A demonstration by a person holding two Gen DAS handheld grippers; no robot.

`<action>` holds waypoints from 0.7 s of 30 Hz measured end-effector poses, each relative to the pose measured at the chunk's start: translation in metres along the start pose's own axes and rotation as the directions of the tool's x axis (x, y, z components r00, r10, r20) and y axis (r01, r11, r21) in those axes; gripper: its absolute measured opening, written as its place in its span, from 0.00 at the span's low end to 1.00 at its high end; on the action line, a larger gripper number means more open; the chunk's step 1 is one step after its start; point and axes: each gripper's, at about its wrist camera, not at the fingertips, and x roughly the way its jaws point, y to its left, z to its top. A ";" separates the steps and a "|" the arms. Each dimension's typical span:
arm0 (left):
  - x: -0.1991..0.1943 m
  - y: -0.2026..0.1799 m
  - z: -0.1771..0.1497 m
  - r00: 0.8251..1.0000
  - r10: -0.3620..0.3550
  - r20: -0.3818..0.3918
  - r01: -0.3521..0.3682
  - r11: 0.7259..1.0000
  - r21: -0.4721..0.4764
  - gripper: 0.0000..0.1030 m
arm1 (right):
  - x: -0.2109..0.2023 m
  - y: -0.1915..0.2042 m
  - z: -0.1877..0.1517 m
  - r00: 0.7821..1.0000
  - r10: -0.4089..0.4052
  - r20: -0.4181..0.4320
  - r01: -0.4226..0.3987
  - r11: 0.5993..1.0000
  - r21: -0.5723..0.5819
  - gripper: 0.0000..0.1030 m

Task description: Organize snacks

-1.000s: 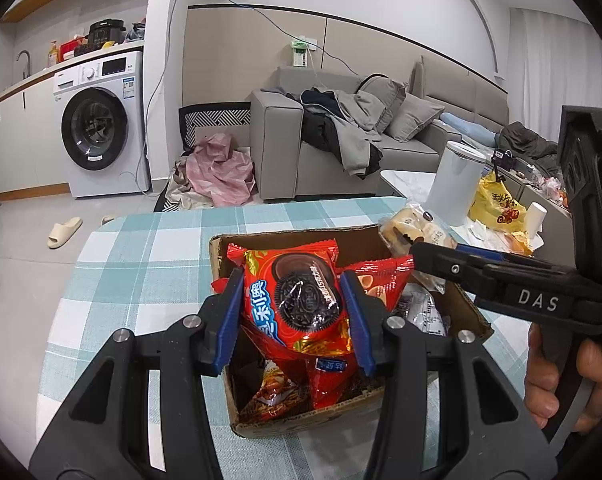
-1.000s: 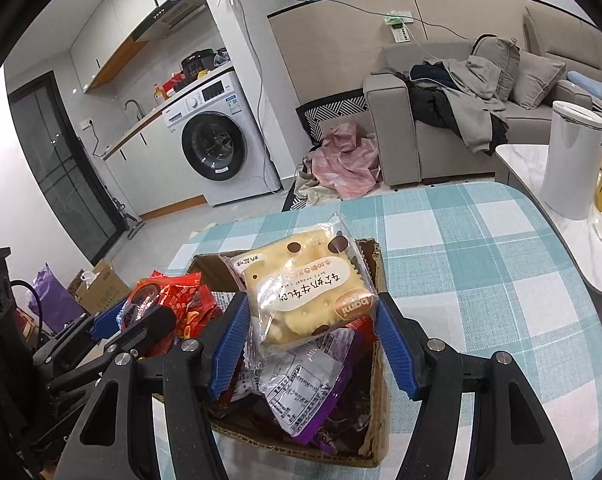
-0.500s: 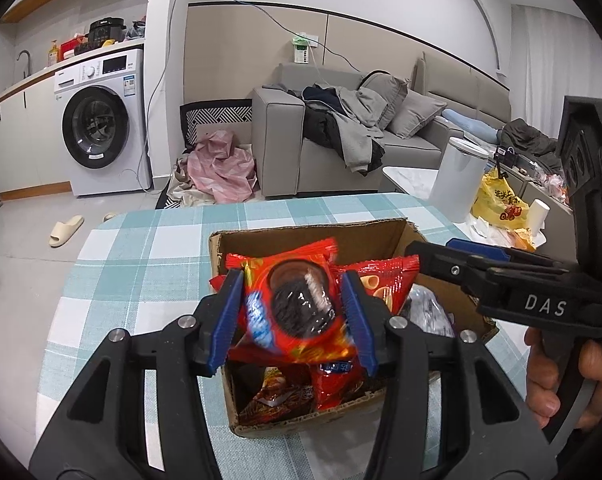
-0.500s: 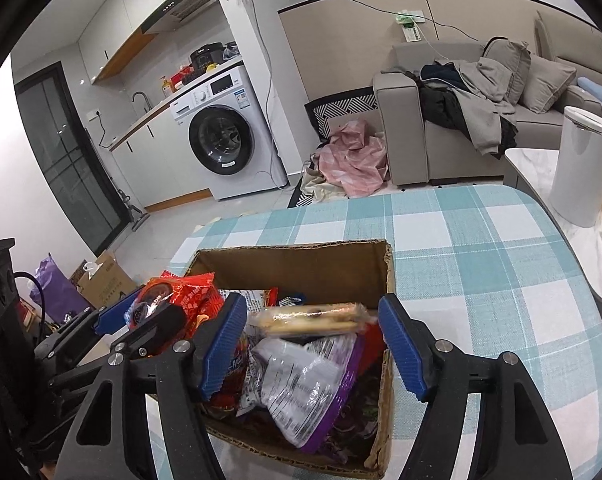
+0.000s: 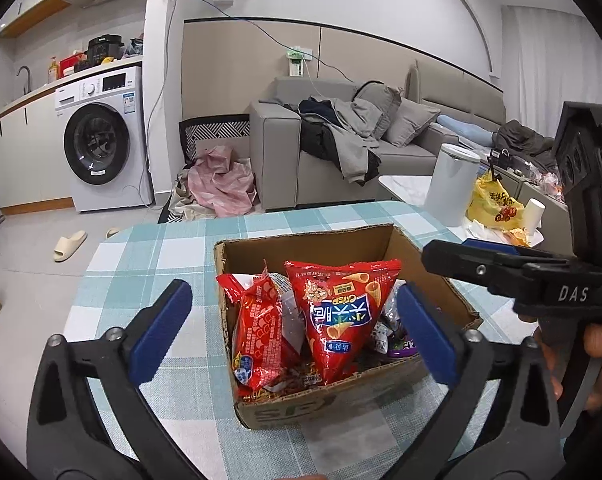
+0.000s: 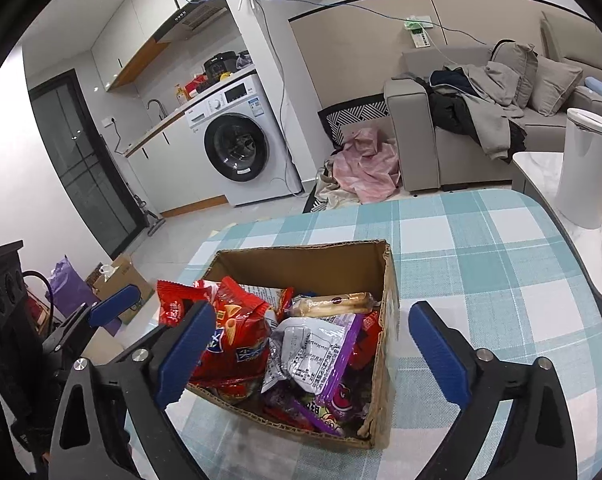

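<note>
The left hand-held gripper (image 5: 293, 320) has black plastic arms and blue padded fingers (image 5: 161, 326); its jaws are opening, spread wider than the cardboard box (image 5: 341, 394) below, pressing on nothing. The right hand-held gripper (image 6: 311, 352) is alike, jaws opening, one blue finger just outside the box's right wall and the other over its left side, gripping nothing. The box is a brown, open-topped corrugated carton with ragged edges on the checked teal-and-white cloth of the worktop (image 6: 481, 256). Inside stand glossy, crinkled packets: a red cone-snack bag (image 5: 341, 316), a smaller red packet (image 5: 259, 332), a silver-and-purple pouch (image 6: 313, 356) and what looks like a clear-wrapped cake (image 6: 329, 305) lying flat on top. Bare cloth stretches right of the box and beyond it. Farther off are a white bin (image 6: 585, 168), a grey sofa (image 5: 285, 152) and a washing machine (image 5: 101, 140).
</note>
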 end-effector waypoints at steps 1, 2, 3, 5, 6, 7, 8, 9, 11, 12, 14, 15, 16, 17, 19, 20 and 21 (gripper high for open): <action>-0.004 0.000 0.000 1.000 -0.001 0.003 0.001 1.000 0.002 0.99 | -0.002 0.000 0.000 1.000 0.009 0.003 -0.009 1.000 0.002 0.99; -0.007 -0.001 0.000 1.000 0.001 0.002 -0.001 1.000 0.003 0.99 | -0.004 0.000 -0.001 1.000 0.019 0.005 -0.019 1.000 0.002 0.99; -0.009 -0.001 -0.001 1.000 0.004 0.002 -0.004 1.000 0.001 0.99 | -0.006 -0.001 -0.002 1.000 0.029 0.007 -0.029 1.000 0.000 0.99; -0.015 0.000 -0.002 1.000 0.007 0.004 -0.007 1.000 -0.003 0.99 | -0.009 0.001 -0.003 0.999 0.032 0.010 -0.032 0.999 -0.013 0.99; -0.017 0.000 -0.003 1.000 0.006 0.005 -0.006 1.000 -0.004 0.99 | -0.011 0.002 -0.005 0.999 0.041 0.017 -0.040 0.999 -0.024 0.99; -0.021 0.000 -0.004 1.000 0.007 0.008 -0.007 1.000 -0.003 0.99 | -0.013 0.002 -0.006 0.999 0.045 0.021 -0.045 0.999 -0.030 0.99; -0.024 0.000 -0.005 1.000 0.009 0.012 -0.009 1.000 -0.001 0.99 | -0.015 0.003 -0.008 0.998 0.053 0.025 -0.052 0.998 -0.037 0.99; -0.027 0.000 -0.006 1.000 0.009 0.017 -0.009 1.000 0.000 0.99 | -0.016 0.003 -0.009 0.998 0.058 0.028 -0.057 0.998 -0.041 0.99; -0.034 0.001 -0.008 1.000 0.010 0.024 -0.010 1.000 -0.002 0.99 | -0.018 0.005 -0.013 0.997 0.067 0.032 -0.065 0.996 -0.058 1.00; -0.036 0.000 -0.009 1.000 0.011 0.025 -0.011 1.000 -0.006 0.99 | -0.020 0.007 -0.015 0.997 0.067 0.038 -0.064 0.995 -0.071 1.00; -0.042 0.000 -0.012 1.000 0.017 0.025 -0.016 1.000 -0.014 0.99 | -0.025 0.010 -0.022 0.996 0.070 0.056 -0.064 0.993 -0.101 1.00; -0.045 0.001 -0.014 0.999 0.020 0.028 -0.020 1.000 -0.014 0.99 | -0.027 0.011 -0.024 0.995 0.072 0.064 -0.064 0.992 -0.112 1.00; -0.048 0.001 -0.017 0.999 0.022 0.030 -0.022 1.000 -0.014 0.99 | -0.029 0.012 -0.026 0.995 0.074 0.074 -0.065 0.991 -0.120 1.00; -0.050 0.001 -0.019 0.999 0.022 0.029 -0.021 1.000 -0.016 0.99 | -0.032 0.013 -0.029 0.993 0.076 0.086 -0.065 0.990 -0.127 1.00; -0.053 0.002 -0.024 1.000 0.017 0.026 -0.016 1.000 -0.022 0.99 | -0.036 0.014 -0.034 0.991 0.083 0.106 -0.067 0.988 -0.142 1.00; -0.053 0.002 -0.026 1.000 0.016 0.026 -0.015 1.000 -0.022 0.99 | -0.039 0.014 -0.037 0.990 0.086 0.115 -0.068 0.986 -0.149 1.00; -0.055 0.002 -0.029 1.000 0.016 0.027 -0.015 1.000 -0.019 0.99 | -0.040 0.016 -0.041 0.989 0.088 0.121 -0.068 0.985 -0.159 1.00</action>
